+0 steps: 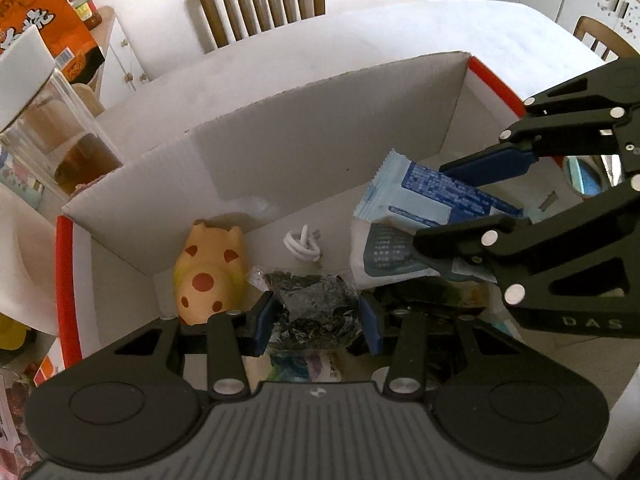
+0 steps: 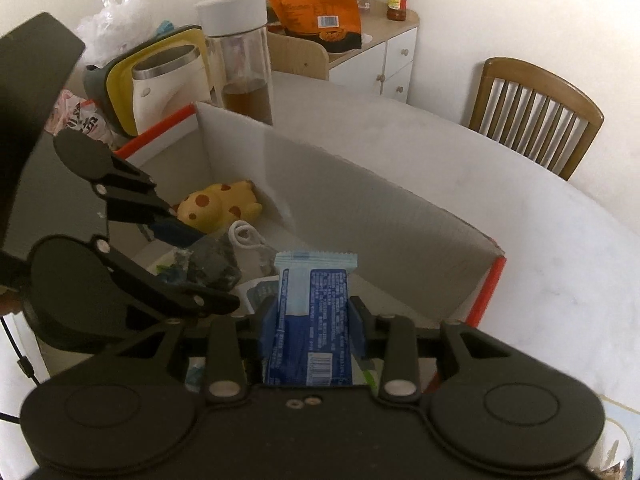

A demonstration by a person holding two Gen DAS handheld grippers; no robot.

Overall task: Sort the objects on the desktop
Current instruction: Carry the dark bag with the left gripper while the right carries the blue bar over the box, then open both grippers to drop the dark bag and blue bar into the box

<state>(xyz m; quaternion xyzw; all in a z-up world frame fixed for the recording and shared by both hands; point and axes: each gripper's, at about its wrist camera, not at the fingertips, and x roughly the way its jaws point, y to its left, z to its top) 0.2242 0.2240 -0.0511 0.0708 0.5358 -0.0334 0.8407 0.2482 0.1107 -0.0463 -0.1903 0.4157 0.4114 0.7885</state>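
Both tongs are loaded and poised over the open cardboard box [image 1: 248, 148]: the left gripper [image 1: 316, 316] is clamped on a crinkly dark plastic packet [image 1: 316, 304], its blue pads pressed into both sides, while the right gripper [image 2: 314, 320] is closed on a blue and white sachet [image 2: 312, 304] that stands upright between its fingers. Beyond the left tongs' tips, on the box floor, lie a yellow spotted toy [image 1: 208, 272] and a small coil of white cord [image 1: 302, 244]; a second pale sachet [image 1: 384, 256] lies just under the right tongs. The two grippers sit close together, the right one reaching in from the left one's right side. My reading is that the step in hand is the drop-off, with both items carried over the box but neither yet released. What the next move calls for, I judge, is lowering each packet a little further inside the walls and then spreading the fingers, one hand at a time, so the tongs do not knock each other and the light sachet does not catch on the rim.
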